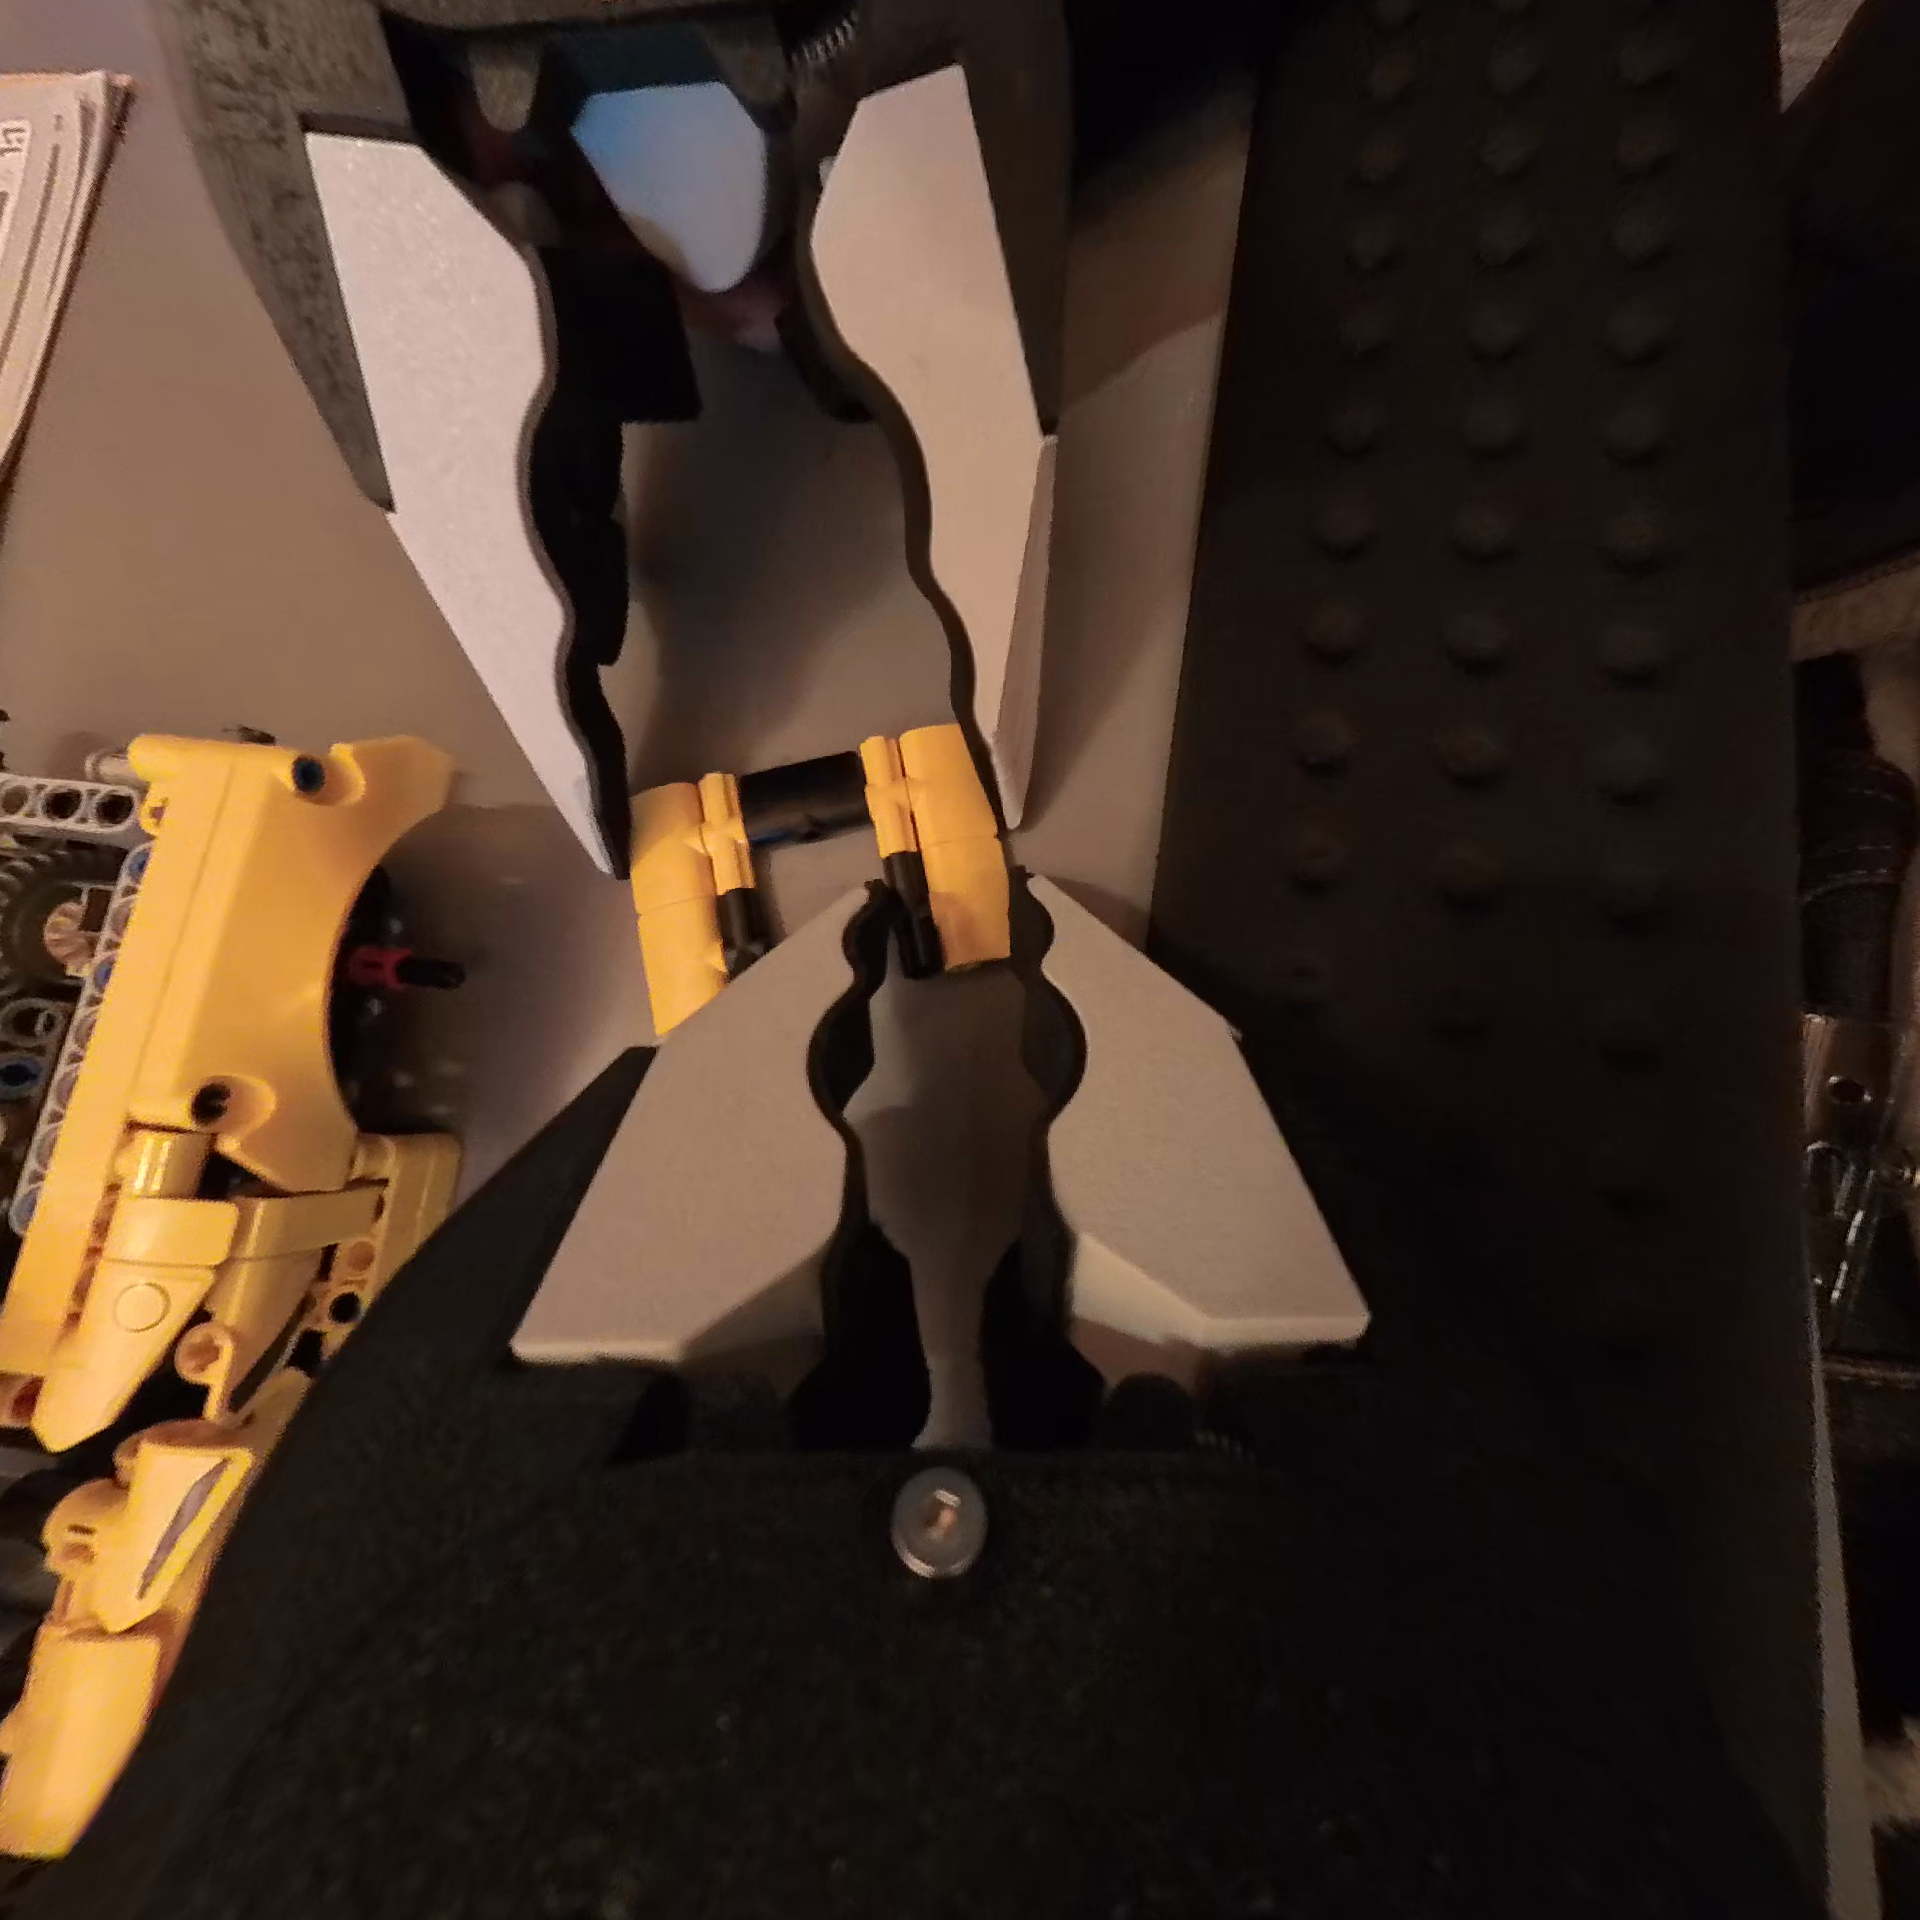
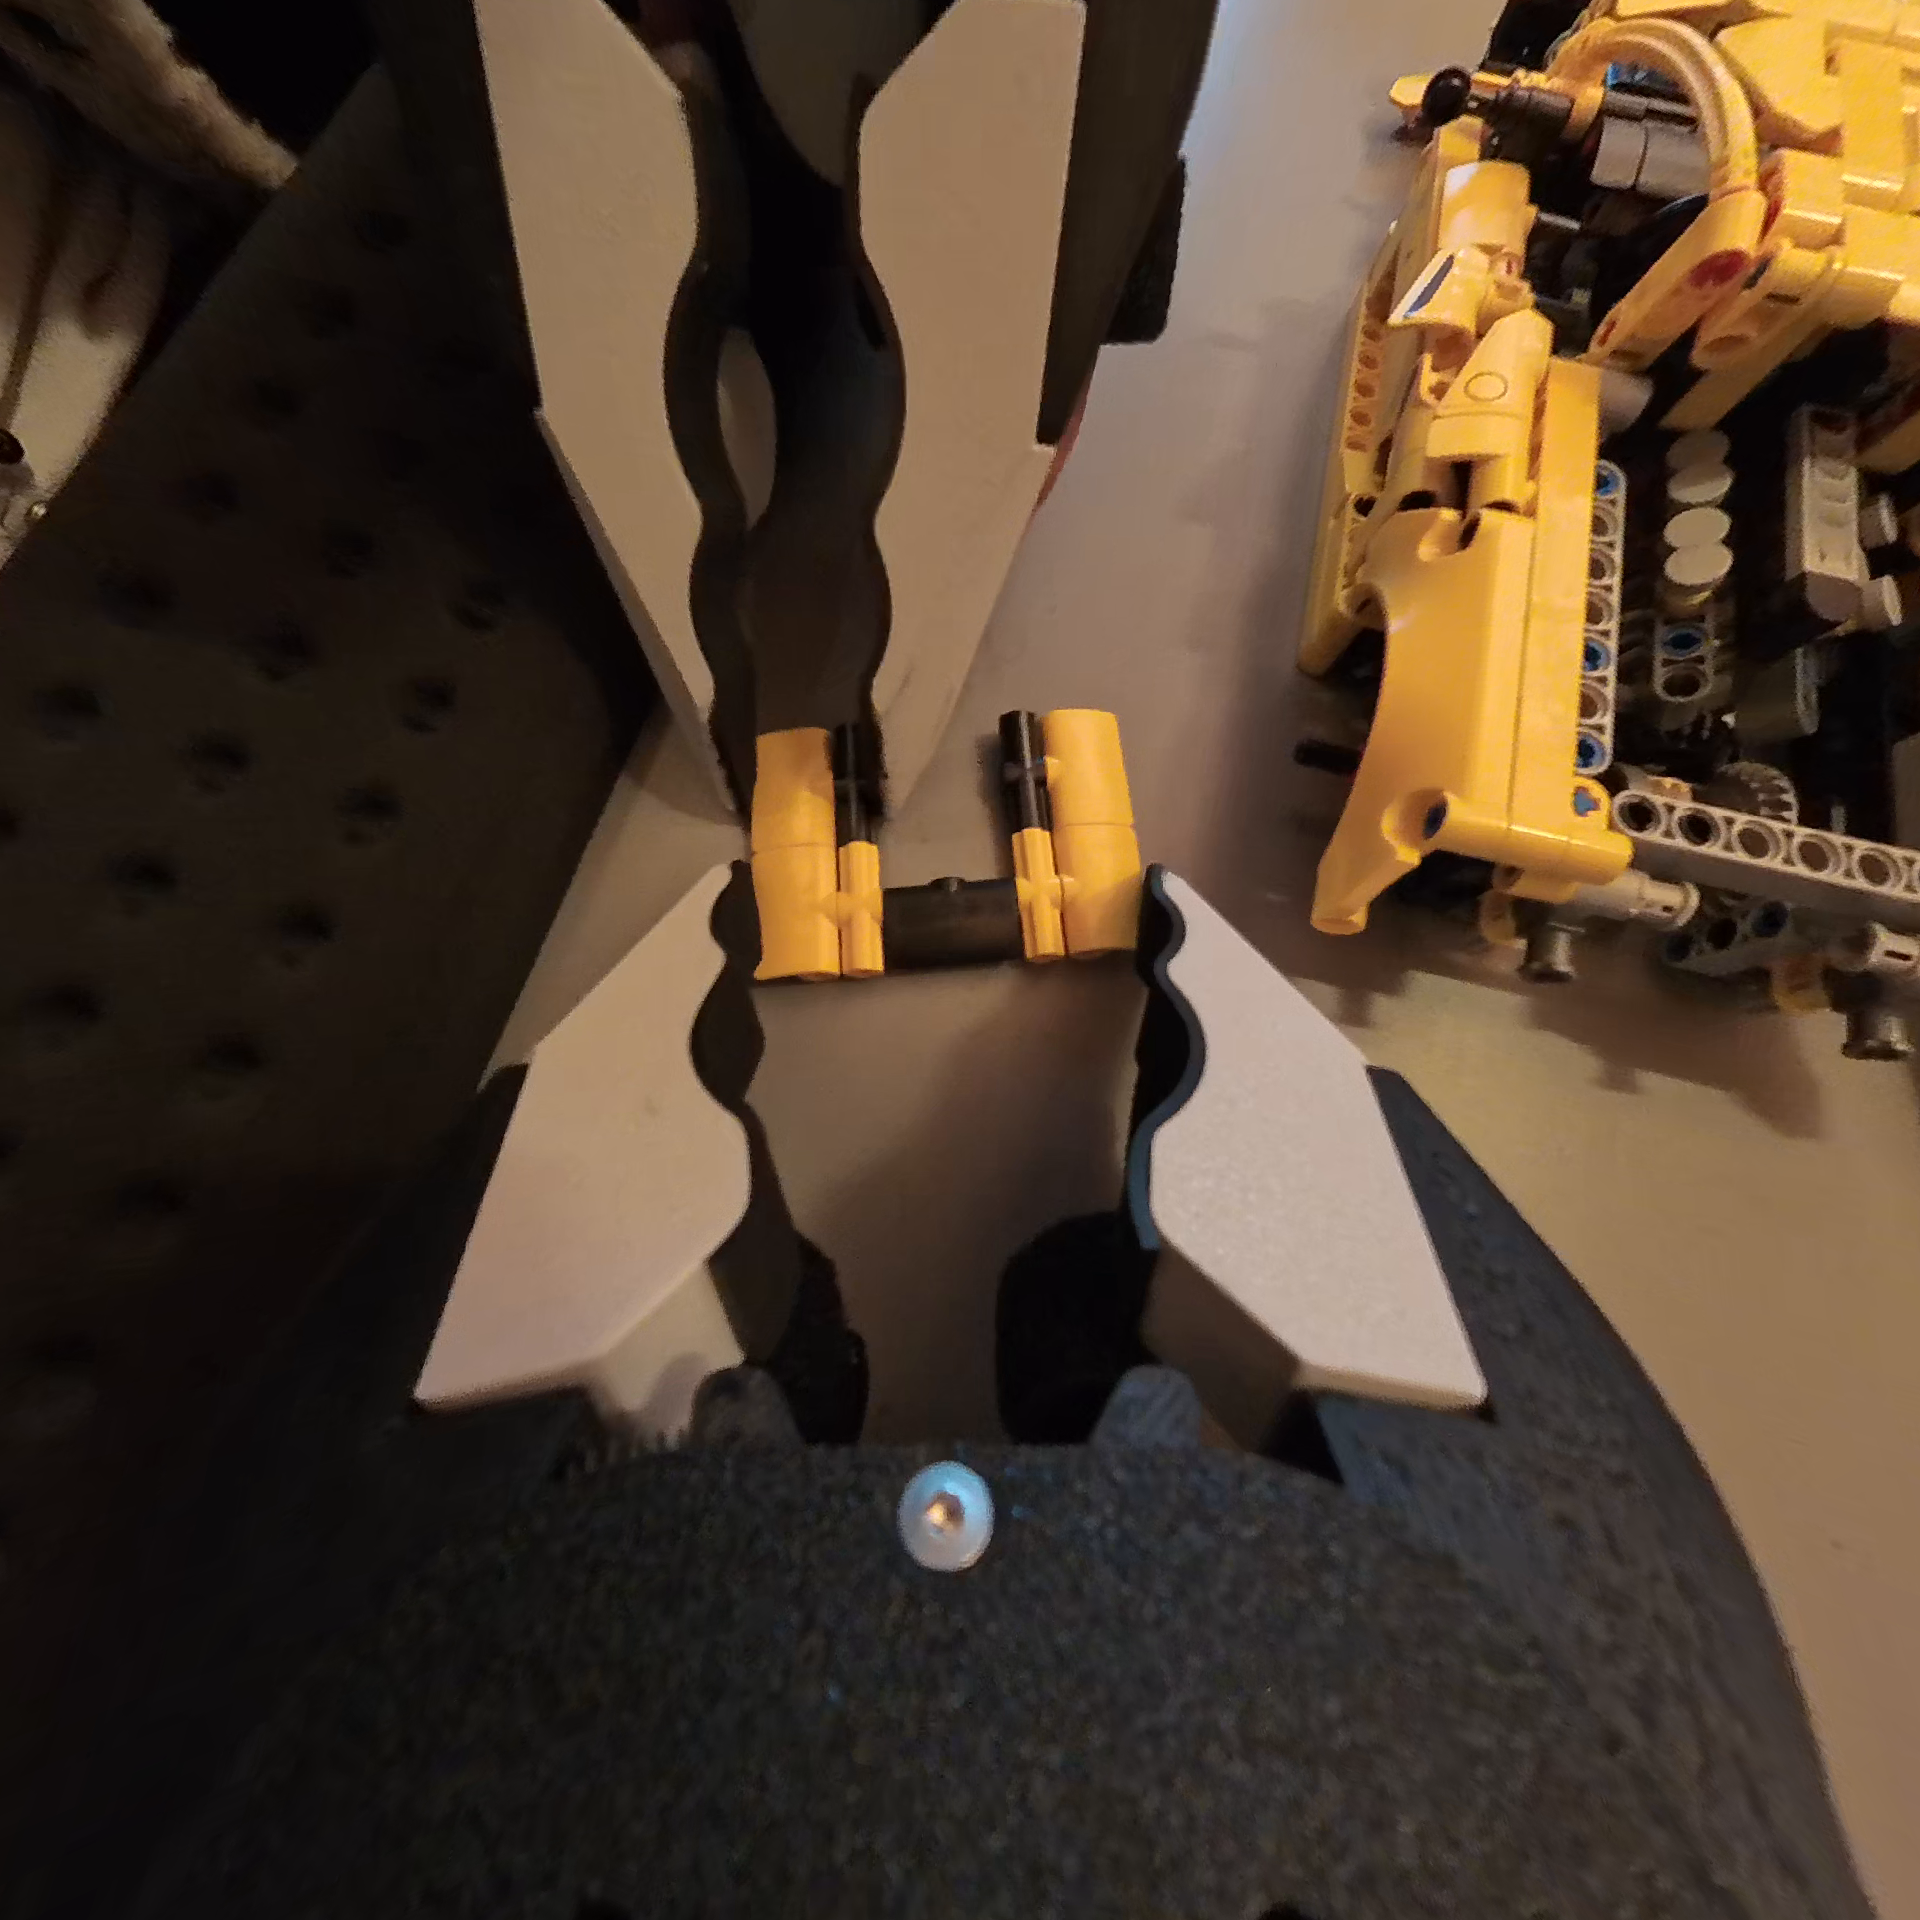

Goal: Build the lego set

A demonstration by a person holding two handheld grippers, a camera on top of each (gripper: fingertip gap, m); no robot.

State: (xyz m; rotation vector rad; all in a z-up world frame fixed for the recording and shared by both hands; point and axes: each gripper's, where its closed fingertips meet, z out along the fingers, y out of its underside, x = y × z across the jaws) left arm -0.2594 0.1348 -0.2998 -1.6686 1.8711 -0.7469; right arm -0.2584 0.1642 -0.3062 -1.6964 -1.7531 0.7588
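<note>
My left claw (image 1: pixel 940 935) was clamped on one yellow leg of a small U-shaped lego sub-assembly (image 1: pixel 821 862) — two stubby yellow cylinder stacks with black pins, bridged by a short black tube. Its tips pinched that leg and its black pin. My right claw (image 2: pixel 940 914) came from the opposite side, its jaws standing wide, one tip against the outside of each yellow leg, so it spanned the whole piece across the black tube; I judged it a bracing hold, not a tight pinch.

The piece hung just above the pale grey bench (image 2: pixel 1195 623), between the two claws. Its long axis, the black tube, ran crosswise to both claws, and the two legs lay along my right claw's reach, their free ends away from it. Both claws touched it, so neither was nearer.

To one side stood the large yellow and grey lego vehicle (image 2: pixel 1507 623), part-built, near the piece but apart. A stack of printed paper sheets (image 1: pixel 47 239) lay toward the bench's far edge. I saw no containers.
</note>
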